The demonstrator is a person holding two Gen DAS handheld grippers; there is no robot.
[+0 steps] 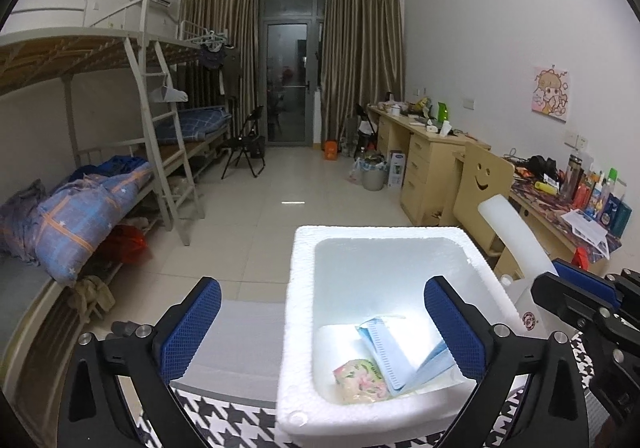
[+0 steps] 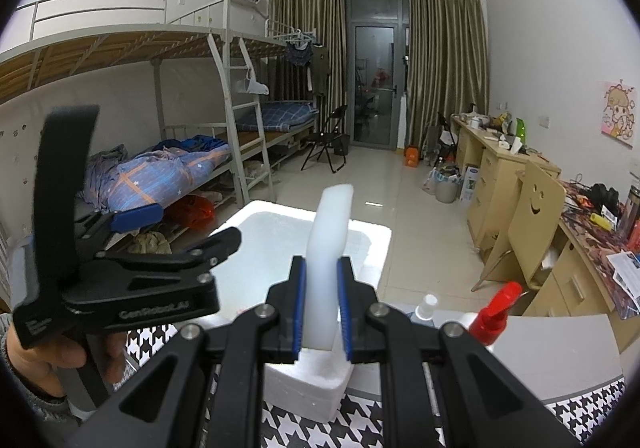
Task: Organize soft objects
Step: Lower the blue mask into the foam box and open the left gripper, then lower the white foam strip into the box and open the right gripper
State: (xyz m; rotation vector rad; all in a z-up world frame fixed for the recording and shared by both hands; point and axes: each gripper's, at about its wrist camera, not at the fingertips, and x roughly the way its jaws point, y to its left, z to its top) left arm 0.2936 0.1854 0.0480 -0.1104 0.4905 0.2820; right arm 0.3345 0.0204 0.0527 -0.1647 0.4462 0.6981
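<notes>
Container: white foam box (image 1: 304,348), open-topped, thick-walled, standing on a black-and-white houndstooth cloth (image 1: 224,420).

Contents, seen from the left wrist view:
- blue face mask pack (image 1: 394,352), lying tilted against the box floor, toward the near right corner;
- small floral tissue packet (image 1: 362,380), flat on the floor, just beside the mask pack and partly under its edge.
Remainder of box floor bare and brightly lit.

Lid: white foam lid (image 2: 326,268), held upright on its edge above the near right rim of the box, clear of the opening.

Left gripper (image 1: 320,328): released, blue pads spread as wide as they go, straddling the near left wall of the box; nothing between the pads, nothing touched. Gripped from below by a hand (image 2: 52,352) at the lower left of the right wrist view.

Right gripper (image 2: 322,308): clenched on the foam lid, both blue pads pressed against its flat faces near the lower edge.

Beside the box, on the right: red-trigger spray bottle (image 2: 494,314) and a small white-capped bottle (image 2: 425,307), both upright, standing near each other behind the right gripper.

Surroundings: bunk beds (image 1: 120,152) on the left, wooden desks (image 1: 432,152) along the right wall.
</notes>
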